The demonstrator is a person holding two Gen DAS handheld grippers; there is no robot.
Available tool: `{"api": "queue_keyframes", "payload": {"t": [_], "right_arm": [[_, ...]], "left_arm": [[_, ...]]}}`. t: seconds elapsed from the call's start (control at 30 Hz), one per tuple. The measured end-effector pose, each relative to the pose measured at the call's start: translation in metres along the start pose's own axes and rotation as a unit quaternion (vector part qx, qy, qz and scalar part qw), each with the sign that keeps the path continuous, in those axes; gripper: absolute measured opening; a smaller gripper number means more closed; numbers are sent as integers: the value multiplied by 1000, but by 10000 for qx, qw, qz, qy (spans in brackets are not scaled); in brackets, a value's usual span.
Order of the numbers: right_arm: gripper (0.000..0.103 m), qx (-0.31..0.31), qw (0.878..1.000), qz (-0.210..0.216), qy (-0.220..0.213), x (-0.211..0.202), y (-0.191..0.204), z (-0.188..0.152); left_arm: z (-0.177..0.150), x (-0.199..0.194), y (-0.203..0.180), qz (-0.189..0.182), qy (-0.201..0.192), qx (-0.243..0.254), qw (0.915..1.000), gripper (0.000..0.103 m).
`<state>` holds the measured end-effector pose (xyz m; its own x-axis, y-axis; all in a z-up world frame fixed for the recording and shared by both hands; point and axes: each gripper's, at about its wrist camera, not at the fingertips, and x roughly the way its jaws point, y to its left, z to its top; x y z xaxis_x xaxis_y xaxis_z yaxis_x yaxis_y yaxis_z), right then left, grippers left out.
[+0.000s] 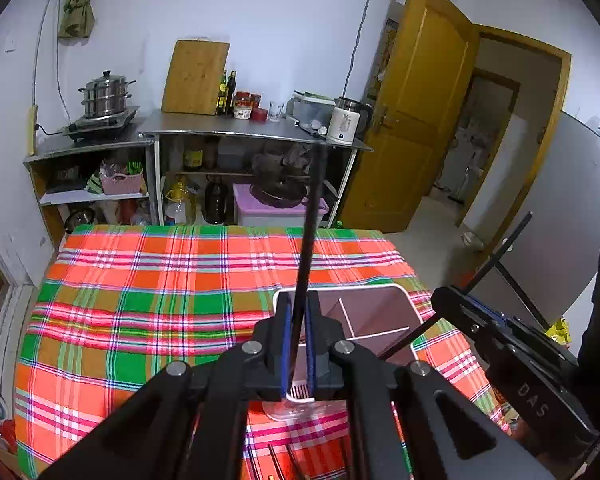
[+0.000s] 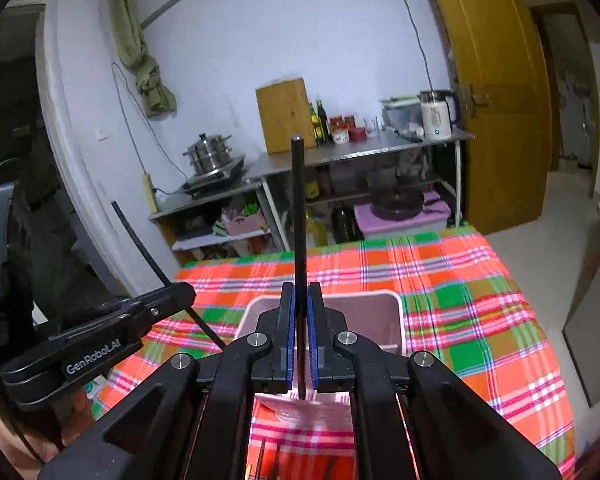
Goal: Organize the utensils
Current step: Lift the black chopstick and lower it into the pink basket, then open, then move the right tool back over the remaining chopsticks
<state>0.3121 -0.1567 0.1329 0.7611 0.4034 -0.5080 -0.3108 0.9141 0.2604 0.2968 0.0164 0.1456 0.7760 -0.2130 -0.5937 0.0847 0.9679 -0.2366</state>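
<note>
Left wrist: each hand-held gripper (image 1: 298,344) clamps an upright black chopstick (image 1: 308,232).

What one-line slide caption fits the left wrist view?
Left gripper shut on a black chopstick above the pink divided holder on a plaid tablecloth.

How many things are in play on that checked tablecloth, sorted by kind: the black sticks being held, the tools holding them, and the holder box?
Black chopsticks held: 2 (left one, right one)
Hand-held grippers: 2 (left hand-held gripper, right hand-held gripper)
Pink divided holder box: 1
Total: 5
</note>
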Motion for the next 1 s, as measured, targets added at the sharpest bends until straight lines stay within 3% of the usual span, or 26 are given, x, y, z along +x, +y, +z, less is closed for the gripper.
{"api": "queue_keyframes", "payload": {"t": [0.03,0.13,0.3,0.7,1.0], "right_arm": [[5,9,10000,-26,70,2,-2,-2],[6,5,9998,-57,164,4,-5,-7],[15,16,9999,-32,108,-7,-7,-11],[23,-8,9996,137,-254,-66,-5,-23],[23,131,9998,127,-80,-99,-14,-68]], "left_arm": [[-1,0,1,30,5,-1,10000,9],[-4,-4,3,70,-25,-34,10000,25],[-7,-17,3,49,-131,-24,9999,32],[-19,-76,-5,-62,-570,38,9983,38],[-69,-103,4,-48,-497,-49,9987,39]]}}
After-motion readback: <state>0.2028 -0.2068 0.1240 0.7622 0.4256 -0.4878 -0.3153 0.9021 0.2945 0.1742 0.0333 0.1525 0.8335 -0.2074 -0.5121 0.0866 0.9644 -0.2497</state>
